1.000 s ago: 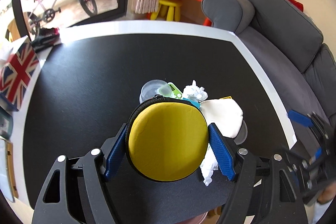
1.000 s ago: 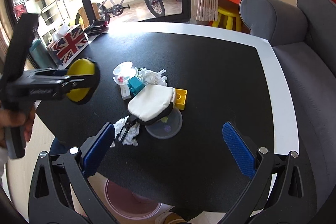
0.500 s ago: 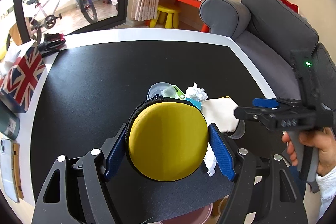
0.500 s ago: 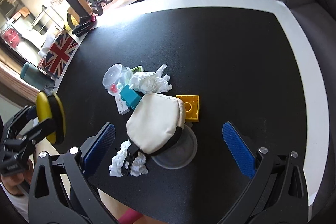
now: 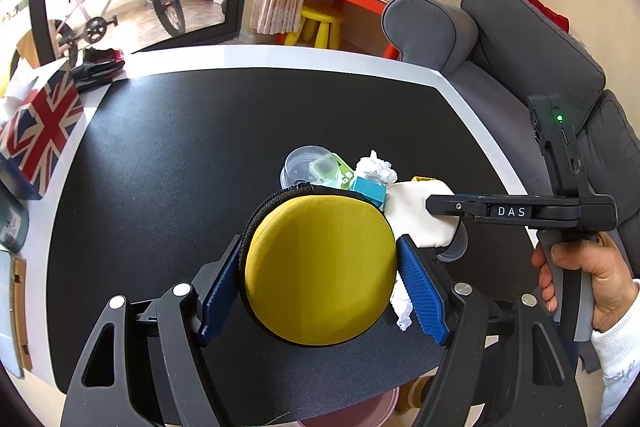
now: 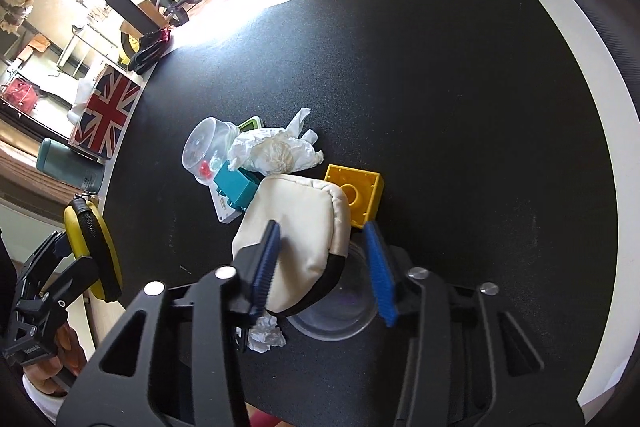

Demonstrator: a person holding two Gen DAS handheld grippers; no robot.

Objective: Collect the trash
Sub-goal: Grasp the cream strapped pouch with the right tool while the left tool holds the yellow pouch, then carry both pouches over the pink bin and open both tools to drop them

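My left gripper (image 5: 320, 291) is shut on a round yellow zip case (image 5: 320, 267) and holds it above the near edge of the black table (image 5: 180, 147); it also shows in the right wrist view (image 6: 94, 247). My right gripper (image 6: 320, 267) has its jaws partly closed around a cream pouch (image 6: 296, 227) in the pile; its left pad touches the pouch and a gap stays at the right pad. The pile holds crumpled white tissue (image 6: 276, 151), a clear cup (image 6: 204, 151), a teal block (image 6: 236, 185), a yellow brick (image 6: 356, 195), a clear lid (image 6: 340, 315) and another tissue (image 6: 266, 335).
A Union Jack tissue box (image 5: 36, 131) and a dark green bottle (image 6: 68, 167) stand at the table's left edge. A grey sofa (image 5: 520, 39) runs along the right. A pink bin (image 5: 368, 411) sits below the near edge.
My right gripper has come down over the pile and narrowed its jaws around the cream pouch. The left gripper holds the yellow case much as before.
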